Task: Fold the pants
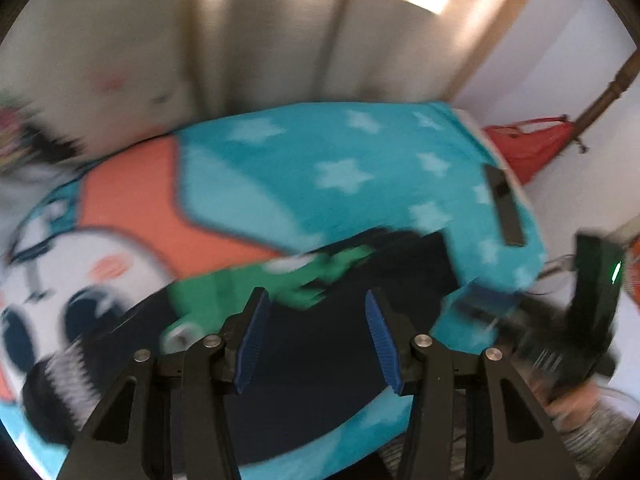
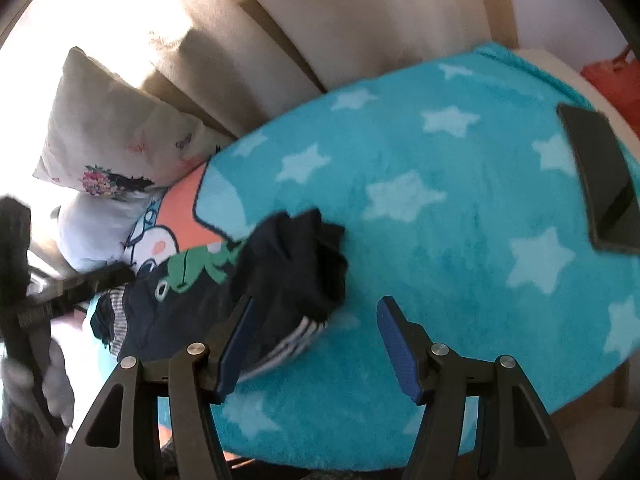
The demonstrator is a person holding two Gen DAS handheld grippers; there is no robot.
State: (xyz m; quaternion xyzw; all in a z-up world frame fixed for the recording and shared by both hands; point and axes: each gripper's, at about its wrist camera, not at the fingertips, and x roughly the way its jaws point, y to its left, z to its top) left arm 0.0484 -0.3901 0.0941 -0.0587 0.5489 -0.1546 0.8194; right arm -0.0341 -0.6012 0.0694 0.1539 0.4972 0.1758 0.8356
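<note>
At the far left of the right wrist view a floral pillow (image 2: 108,140) leans against the beige headboard (image 2: 304,24), with a white pillow (image 2: 96,232) below it. Just inward of these the left gripper (image 1: 316,340) shows as a dark shape over the near edge of the pants (image 2: 192,304); in its own view its blue pads (image 1: 252,344) stand wide apart with only dark cloth beneath, nothing between them, though that view is smeared by motion. The pants are small and navy, with a green dinosaur print (image 2: 196,266) and striped cuffs (image 2: 288,344), lying in a loose bunch on the teal star blanket (image 2: 440,240) toward its left half; one leg end is rumpled up into a dark heap at the middle. The right gripper (image 2: 316,344) hangs just over the striped cuff, jaws spread wide and empty, its left pad close above the cloth and its right pad over bare blanket. Further right a black phone (image 2: 600,176) lies near the blanket's edge, well apart from the garment, and a red bag (image 2: 612,80) sits beyond. The work looks early: the pants are not yet flat, so I judge this the spreading step. The next move likely calls for each claw to pinch an end and draw the legs out straight before any fold.
</note>
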